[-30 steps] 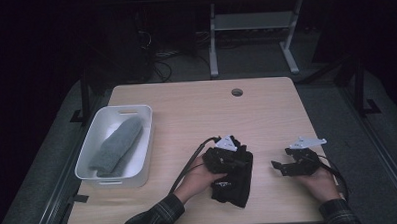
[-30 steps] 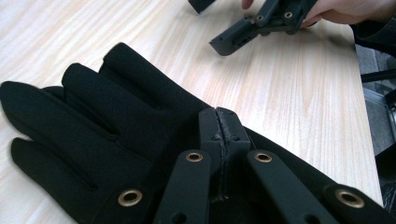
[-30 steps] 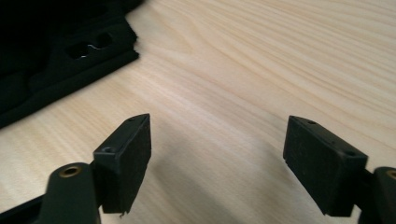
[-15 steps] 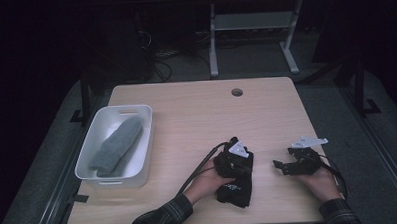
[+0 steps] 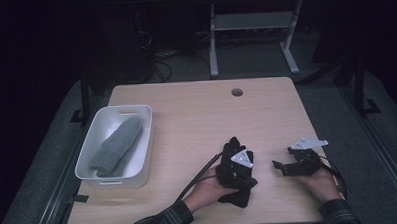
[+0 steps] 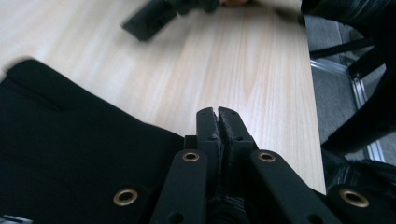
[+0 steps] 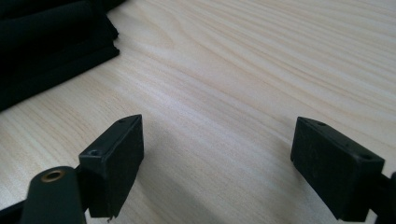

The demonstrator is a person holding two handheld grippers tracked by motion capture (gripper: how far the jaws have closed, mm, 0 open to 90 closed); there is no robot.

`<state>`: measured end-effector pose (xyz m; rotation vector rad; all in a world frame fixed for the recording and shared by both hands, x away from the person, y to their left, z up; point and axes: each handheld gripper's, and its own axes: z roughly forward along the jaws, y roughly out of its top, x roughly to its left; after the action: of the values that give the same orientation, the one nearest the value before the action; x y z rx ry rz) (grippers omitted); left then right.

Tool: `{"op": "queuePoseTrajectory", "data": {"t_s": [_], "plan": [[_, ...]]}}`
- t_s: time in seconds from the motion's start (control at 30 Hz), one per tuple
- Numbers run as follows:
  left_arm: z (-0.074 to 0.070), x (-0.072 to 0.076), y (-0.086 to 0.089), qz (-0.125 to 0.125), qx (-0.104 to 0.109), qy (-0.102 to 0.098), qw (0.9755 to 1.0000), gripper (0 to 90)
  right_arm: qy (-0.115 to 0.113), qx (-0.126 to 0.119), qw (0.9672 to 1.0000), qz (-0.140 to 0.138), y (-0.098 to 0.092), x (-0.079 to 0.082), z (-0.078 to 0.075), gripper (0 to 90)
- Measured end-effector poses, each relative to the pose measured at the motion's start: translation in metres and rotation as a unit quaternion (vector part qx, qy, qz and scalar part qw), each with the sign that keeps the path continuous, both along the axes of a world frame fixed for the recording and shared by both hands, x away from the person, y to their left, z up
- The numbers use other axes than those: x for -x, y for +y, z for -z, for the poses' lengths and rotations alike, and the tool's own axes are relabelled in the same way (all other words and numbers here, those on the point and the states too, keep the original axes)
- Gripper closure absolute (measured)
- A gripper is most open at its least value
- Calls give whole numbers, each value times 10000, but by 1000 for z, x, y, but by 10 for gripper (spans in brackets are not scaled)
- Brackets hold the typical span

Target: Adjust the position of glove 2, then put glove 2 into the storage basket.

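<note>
My left gripper (image 6: 218, 122) has its jaws pressed together with nothing visibly pinched between the tips; it lies over the black folded cloth (image 5: 238, 190), which sits on the table (image 5: 197, 122) near the front edge, just in front of my left hand (image 5: 204, 192). From the left gripper view the cloth (image 6: 70, 154) spreads under and beside the jaws, so I judge that I am pressing or smoothing it rather than lifting it. My right gripper (image 7: 217, 158) stands with its jaws wide apart, having just been opening, with only bare wood between them; in the high view it rests near the right of the cloth (image 5: 288, 166), apart from it. To do this step well, I should keep the left jaws flat on the cloth so the folds stay stacked, then bring the right gripper in low at the layered edge (image 7: 60, 60) and catch all the layers together. At the left of the table, well apart from both hands, the white bin (image 5: 138, 169) holds a grey rolled towel (image 5: 115, 147) lying lengthwise; nothing else shows in it.
</note>
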<state>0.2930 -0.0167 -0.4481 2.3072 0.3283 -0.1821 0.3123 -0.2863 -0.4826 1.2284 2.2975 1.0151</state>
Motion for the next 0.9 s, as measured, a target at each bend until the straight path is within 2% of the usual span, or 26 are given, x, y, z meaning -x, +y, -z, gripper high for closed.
{"op": "queuePoseTrajectory", "data": {"t_s": [0.1, 0.33, 0.5, 0.7, 0.83, 0.9], "plan": [[3, 2, 2, 3, -119, 46, 9999, 888, 5, -5, 10000, -3, 0, 0, 0, 165], [3, 4, 15, -16, -350, 14, 9994, 891, 7, -7, 10000, -4, 0, 0, 0, 163], [1, 5, 33, -120, -490, -71, 9987, 890, 8, -8, 10000, -2, 0, 0, 0, 163], [1, 1, 57, -310, -585, -79, 9978, 890, 7, -8, 10000, -1, 0, 0, 0, 162], [1, -1, 73, -431, -718, -134, 9964, 890, 6, -7, 10000, -1, 0, 0, 0, 162], [0, -2, 80, -501, -694, -133, 9962, 875, 1, -4, 10000, -8, 0, 0, 0, 161]]}}
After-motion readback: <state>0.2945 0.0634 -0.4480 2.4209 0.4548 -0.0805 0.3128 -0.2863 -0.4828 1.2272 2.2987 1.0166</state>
